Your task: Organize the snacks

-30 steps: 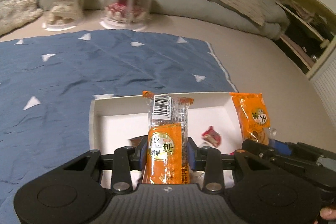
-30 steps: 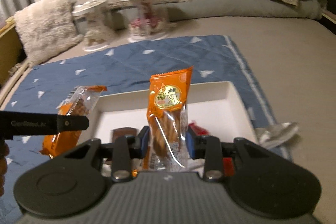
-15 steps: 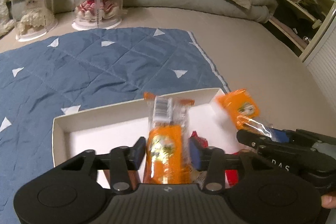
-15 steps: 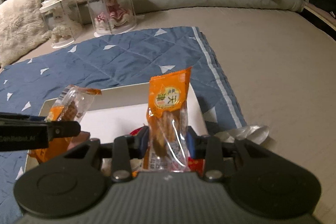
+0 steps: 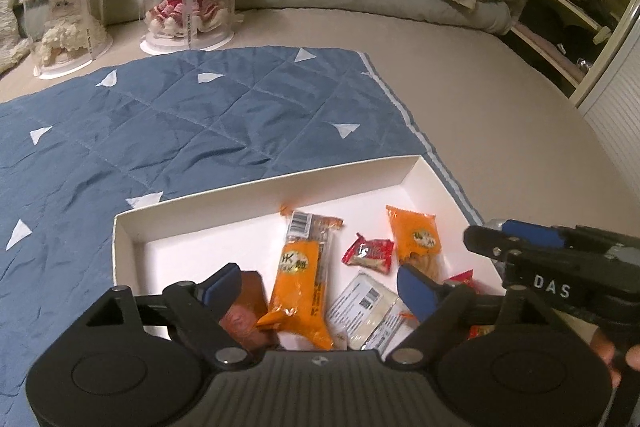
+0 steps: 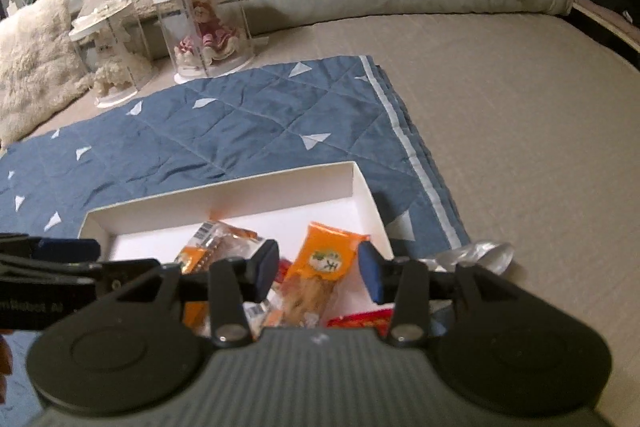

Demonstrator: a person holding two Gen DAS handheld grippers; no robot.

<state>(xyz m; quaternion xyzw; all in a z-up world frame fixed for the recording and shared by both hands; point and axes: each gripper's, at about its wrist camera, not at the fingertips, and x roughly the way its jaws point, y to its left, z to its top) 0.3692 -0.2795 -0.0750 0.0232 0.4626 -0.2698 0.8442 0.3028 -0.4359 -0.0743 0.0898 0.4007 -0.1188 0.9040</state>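
1. The left tongs (image 5: 320, 285) are opening, pads clear of the long orange snack packet (image 5: 301, 277), which lies in the white box (image 5: 256, 195) near its middle; the box sits at the blue quilt's (image 5: 200, 115) near right corner, on the bed.
2. The right tongs (image 6: 318, 269) are opening around a second orange packet (image 6: 326, 269); its pads stand off the wrapper; the packet lies in the box's right end.
3. Red sweets (image 5: 368, 253) and a white packet (image 5: 366, 303) lie between them.
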